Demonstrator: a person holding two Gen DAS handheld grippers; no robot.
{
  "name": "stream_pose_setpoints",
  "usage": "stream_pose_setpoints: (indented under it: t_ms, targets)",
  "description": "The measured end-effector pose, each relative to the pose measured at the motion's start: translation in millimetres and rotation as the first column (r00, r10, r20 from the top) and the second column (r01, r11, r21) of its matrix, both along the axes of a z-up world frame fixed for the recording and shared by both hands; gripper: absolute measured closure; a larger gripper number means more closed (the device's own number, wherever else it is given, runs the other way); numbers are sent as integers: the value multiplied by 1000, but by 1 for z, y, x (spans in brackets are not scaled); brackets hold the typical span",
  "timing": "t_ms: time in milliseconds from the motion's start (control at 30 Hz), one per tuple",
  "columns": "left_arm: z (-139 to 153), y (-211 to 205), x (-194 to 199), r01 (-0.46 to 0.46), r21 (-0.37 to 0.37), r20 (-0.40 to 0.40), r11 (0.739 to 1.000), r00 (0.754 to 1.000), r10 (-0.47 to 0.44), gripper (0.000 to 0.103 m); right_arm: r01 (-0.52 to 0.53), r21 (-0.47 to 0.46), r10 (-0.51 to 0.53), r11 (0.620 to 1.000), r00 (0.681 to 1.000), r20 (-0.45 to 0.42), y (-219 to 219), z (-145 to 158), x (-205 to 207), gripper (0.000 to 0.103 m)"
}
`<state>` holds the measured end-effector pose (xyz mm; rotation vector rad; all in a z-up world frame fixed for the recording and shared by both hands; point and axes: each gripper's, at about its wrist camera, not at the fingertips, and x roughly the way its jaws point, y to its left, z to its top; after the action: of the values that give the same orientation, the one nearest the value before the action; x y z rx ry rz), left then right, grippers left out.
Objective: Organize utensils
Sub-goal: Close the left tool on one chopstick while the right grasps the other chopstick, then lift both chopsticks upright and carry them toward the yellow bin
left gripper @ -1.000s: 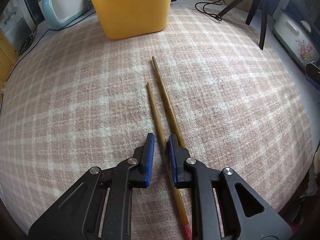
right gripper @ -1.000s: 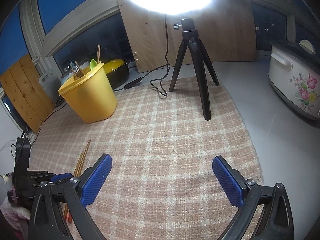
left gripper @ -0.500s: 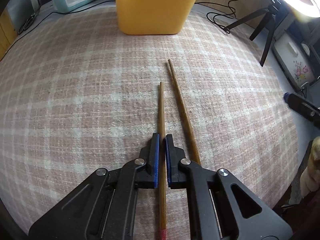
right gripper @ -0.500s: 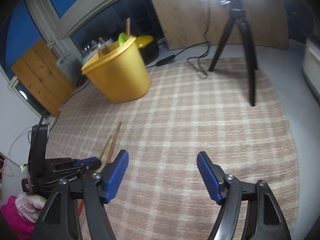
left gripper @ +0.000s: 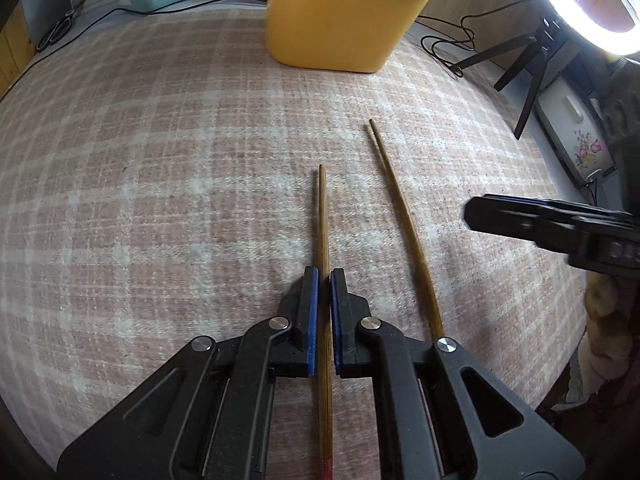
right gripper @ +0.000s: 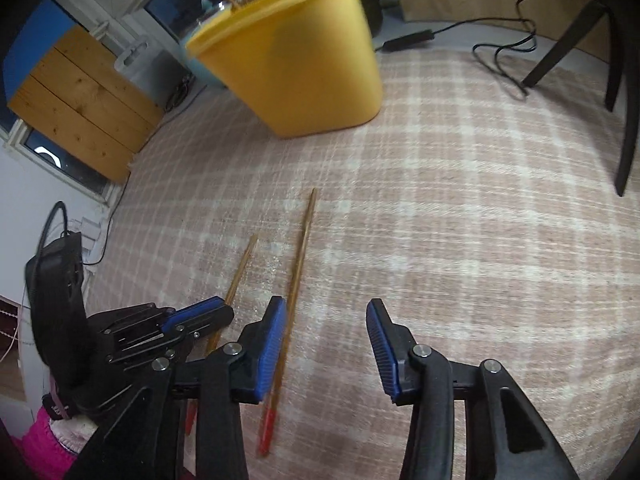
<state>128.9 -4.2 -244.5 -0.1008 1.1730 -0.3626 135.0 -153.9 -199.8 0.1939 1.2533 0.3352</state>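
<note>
The left claw [left gripper: 324,280] is clenched on one chopstick [left gripper: 323,216], its blue pads pressed against the shaft from both sides. That stick runs straight out ahead of the claw along the plaid cloth [left gripper: 160,200] on the table, its thin tip pointing toward the yellow bin [left gripper: 344,16], and its red-tipped butt passes back under the claw's body.

The second chopstick [left gripper: 404,216] lies free on the cloth just to the right of the left claw, angled a little away from the held one, with its tip further forward. Its rear part disappears under the left claw's right arm.

The right claw [right gripper: 326,320] hangs above the cloth with its jaws apart; they have just been closing, and nothing is pressed between them. In the right wrist view the second chopstick [right gripper: 298,264] runs beside the outer edge of the right claw's left pad, so it sits at the left side of the gap, not inside it. Whether that pad touches the stick I cannot tell. The stick's red end [right gripper: 266,428] shows below and behind the pad.

The held chopstick [right gripper: 242,268] shows further left in that view, going into the left claw [right gripper: 192,316], which sits just beside the right claw's left finger.

The bin stands well ahead of both claws, with several utensils poking up from its top.
</note>
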Motion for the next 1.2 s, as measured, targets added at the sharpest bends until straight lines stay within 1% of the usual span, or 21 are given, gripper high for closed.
stream_pose_setpoints:
  t_ms: [100,200,400,467,533,700,767,833,867,1000,1100,1167,1200]
  targets:
    - [1,6,0,8,-9,1,1000,1000,-8,98,0,-14,0,1000,999,-34,12,-8,10,64]
    - [0,11,1,13,-26,-2,1000,1000,-13,98,5,-8,-6,1000,997,-71,19,-14,17,68]
    - [-1,21,-1,1,-74,-8,997,1000,-1,98,-3,-31,-1,1000,994,-111,36,-19,29,73]
    - [-1,22,-1,-2,-86,-12,996,1000,1,98,-7,-70,-2,997,993,-120,42,-21,33,74]
    - [-1,24,-1,-3,-95,-14,995,1000,2,98,-10,-95,-3,995,991,-136,47,-23,38,77]
    - [-1,25,-2,-6,-108,-14,994,1000,5,98,-47,-167,23,985,989,-145,63,-25,48,78]
    - [0,28,-4,-6,-111,-14,994,1000,5,98,-75,-215,45,974,989,-143,72,-25,50,84]
    - [0,28,-4,-9,-109,-12,994,1000,8,98,-101,-265,68,959,989,-131,82,-25,51,94]
    - [0,29,-4,-11,-110,-11,994,1000,10,98,-108,-275,75,955,989,-127,84,-25,52,96]
    - [4,33,-4,-26,-115,-7,993,1000,25,99,-70,-215,46,974,992,-118,84,-22,51,98]
    - [12,38,-3,-36,-113,10,993,999,37,99,-43,-160,30,986,996,-84,74,-11,44,99]
    - [19,41,-2,-43,-110,27,993,999,46,99,-28,-139,20,990,998,-61,70,-2,38,99]
    - [23,43,-1,-49,-111,37,993,998,53,99,-22,-124,18,992,999,-37,53,8,34,99]
